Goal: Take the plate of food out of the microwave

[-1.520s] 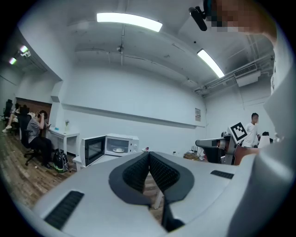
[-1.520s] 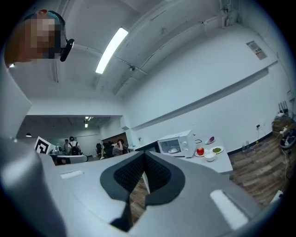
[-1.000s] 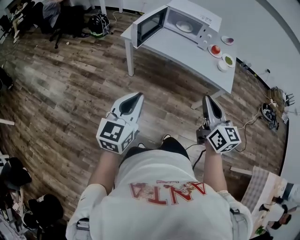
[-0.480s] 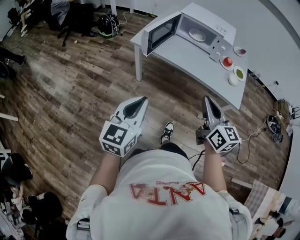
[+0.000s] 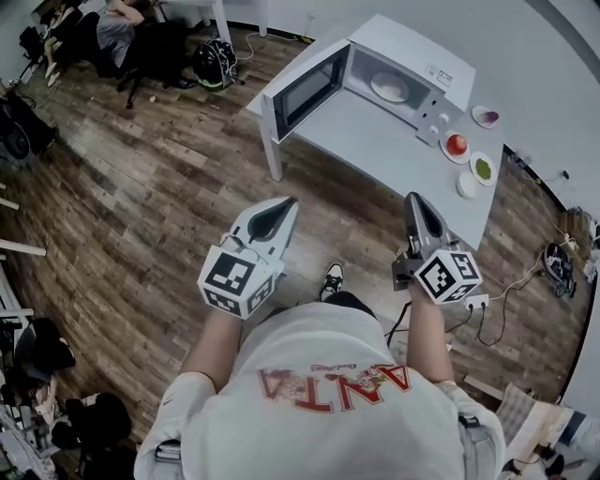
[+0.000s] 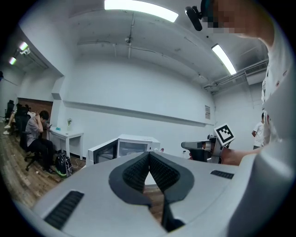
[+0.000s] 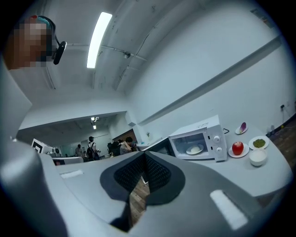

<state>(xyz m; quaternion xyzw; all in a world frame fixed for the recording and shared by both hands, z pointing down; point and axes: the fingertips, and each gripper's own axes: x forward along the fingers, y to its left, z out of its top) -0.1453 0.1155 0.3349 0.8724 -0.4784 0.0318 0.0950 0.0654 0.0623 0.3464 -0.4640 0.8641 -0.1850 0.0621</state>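
Note:
A white microwave (image 5: 412,58) stands on a white table (image 5: 375,141), its door (image 5: 309,80) swung open to the left. Inside lies a white plate of food (image 5: 390,88), also visible through the opening in the right gripper view as the plate (image 7: 194,149). Both grippers are held well short of the table, above the wooden floor. My left gripper (image 5: 284,203) is shut with nothing in it. My right gripper (image 5: 413,198) is shut too, jaws tip to tip and empty. The left gripper view shows the microwave (image 6: 134,146) far ahead.
On the table right of the microwave sit a plate with a red fruit (image 5: 457,144), a dish of green food (image 5: 483,169), a small white bowl (image 5: 467,186) and a dish with a purple piece (image 5: 486,117). Cables (image 5: 487,309) lie on the floor at right. A seated person (image 5: 117,28) is far left.
The table and microwave have shifted in the head view and come a little closer. Both grippers keep their pose in front of the body, still shut.

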